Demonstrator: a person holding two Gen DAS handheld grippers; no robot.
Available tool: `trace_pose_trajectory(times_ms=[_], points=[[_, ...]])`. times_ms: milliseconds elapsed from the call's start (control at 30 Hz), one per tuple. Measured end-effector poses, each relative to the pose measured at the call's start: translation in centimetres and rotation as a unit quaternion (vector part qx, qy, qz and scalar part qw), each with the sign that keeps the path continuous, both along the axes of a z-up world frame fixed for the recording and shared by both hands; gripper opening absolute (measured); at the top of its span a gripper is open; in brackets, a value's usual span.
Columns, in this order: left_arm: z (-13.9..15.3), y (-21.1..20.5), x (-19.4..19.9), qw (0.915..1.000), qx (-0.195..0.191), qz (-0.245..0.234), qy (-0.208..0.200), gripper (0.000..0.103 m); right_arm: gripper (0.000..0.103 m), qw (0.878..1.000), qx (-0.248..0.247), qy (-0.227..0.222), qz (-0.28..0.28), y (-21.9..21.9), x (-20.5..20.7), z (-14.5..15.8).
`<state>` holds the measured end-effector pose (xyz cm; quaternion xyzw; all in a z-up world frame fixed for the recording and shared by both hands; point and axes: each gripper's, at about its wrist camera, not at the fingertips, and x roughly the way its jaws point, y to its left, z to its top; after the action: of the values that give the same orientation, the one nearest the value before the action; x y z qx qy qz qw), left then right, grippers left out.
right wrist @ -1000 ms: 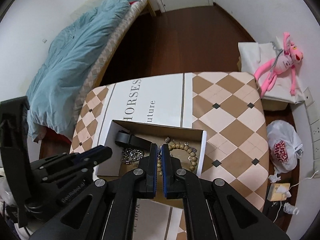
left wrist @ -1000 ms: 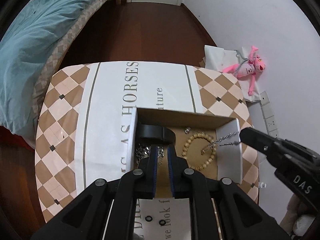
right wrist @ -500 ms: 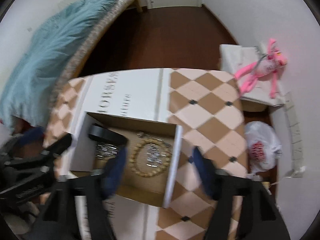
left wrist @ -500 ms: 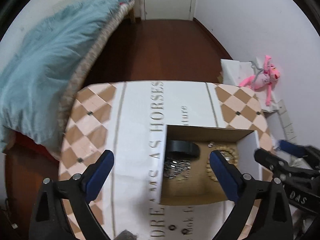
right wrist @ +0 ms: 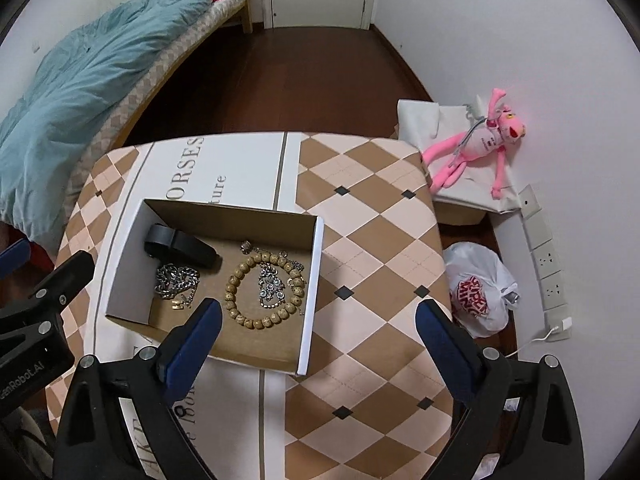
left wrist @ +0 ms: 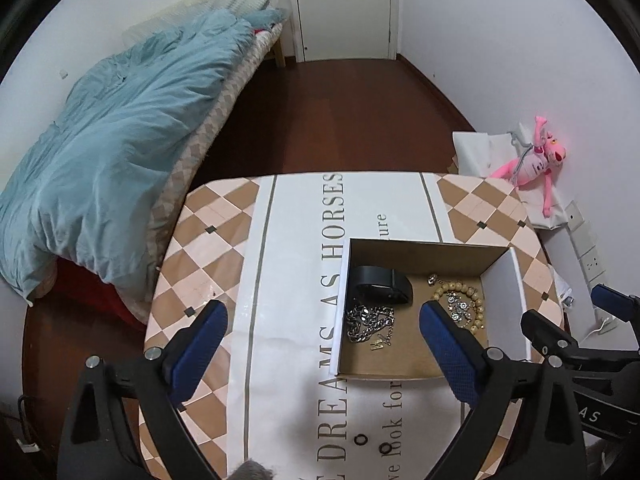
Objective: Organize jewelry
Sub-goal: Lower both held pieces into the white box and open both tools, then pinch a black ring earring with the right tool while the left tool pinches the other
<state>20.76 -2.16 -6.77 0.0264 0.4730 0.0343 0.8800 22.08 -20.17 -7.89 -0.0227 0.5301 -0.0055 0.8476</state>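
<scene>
An open cardboard box (right wrist: 312, 280) (left wrist: 506, 292) stands on the checked table. In it lie a black band (right wrist: 184, 249) (left wrist: 380, 286), a silver chain (right wrist: 176, 282) (left wrist: 370, 322), a wooden bead bracelet (right wrist: 240, 312) (left wrist: 478, 306) and a silver sparkly piece (right wrist: 272, 288) (left wrist: 458, 308) inside the bead ring. My left gripper (left wrist: 322, 344) is open and empty, held above the table near the box's left side. My right gripper (right wrist: 316, 336) is open and empty above the box's near right corner.
A bed with a blue duvet (left wrist: 108, 152) lies left of the table. A pink plush toy (right wrist: 480, 144) on a white bag and a plastic bag (right wrist: 478, 292) lie on the floor at the right. Wall sockets (right wrist: 546, 256) are by the wall.
Both grippers have opened wide and pulled back and up from the box. The silver piece that the right gripper held now lies inside the bead bracelet.
</scene>
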Motion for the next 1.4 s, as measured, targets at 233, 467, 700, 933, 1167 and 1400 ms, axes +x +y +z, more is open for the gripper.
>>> trace_pose_trajectory(times_ms=[233,467,700,933,1167,1400], points=[[2.4,-0.4,-2.5,0.9996,-0.003,-0.003,-0.029,0.098,0.099,0.999,-0.004,-0.038,-0.010,-0.3,-2.7,2.6],[4.6,-0.6,-4.9,0.9986,-0.021,-0.006,-0.048,0.098,0.099,0.997,0.000,-0.078,-0.019,-0.7,-5.8,6.0],[6.3,-0.7,-6.9,0.9974,-0.015,0.000,-0.070,0.098,0.099,0.994,0.019,-0.105,-0.021,-0.8,-8.4,8.5],[2.1,1.2,-8.4,0.9993,0.003,0.025,-0.028,0.098,0.099,0.997,0.051,-0.062,-0.009,-0.1,-9.7,4.6],[-7.2,4.7,-11.2,0.9954,0.034,0.056,0.069,0.098,0.096,0.996,0.084,0.007,0.040,3.7,-10.8,-4.5],[-11.7,6.3,-12.5,0.9913,0.034,0.062,0.111,0.098,0.065,0.991,0.081,0.020,0.101,8.7,-11.8,-9.9]])
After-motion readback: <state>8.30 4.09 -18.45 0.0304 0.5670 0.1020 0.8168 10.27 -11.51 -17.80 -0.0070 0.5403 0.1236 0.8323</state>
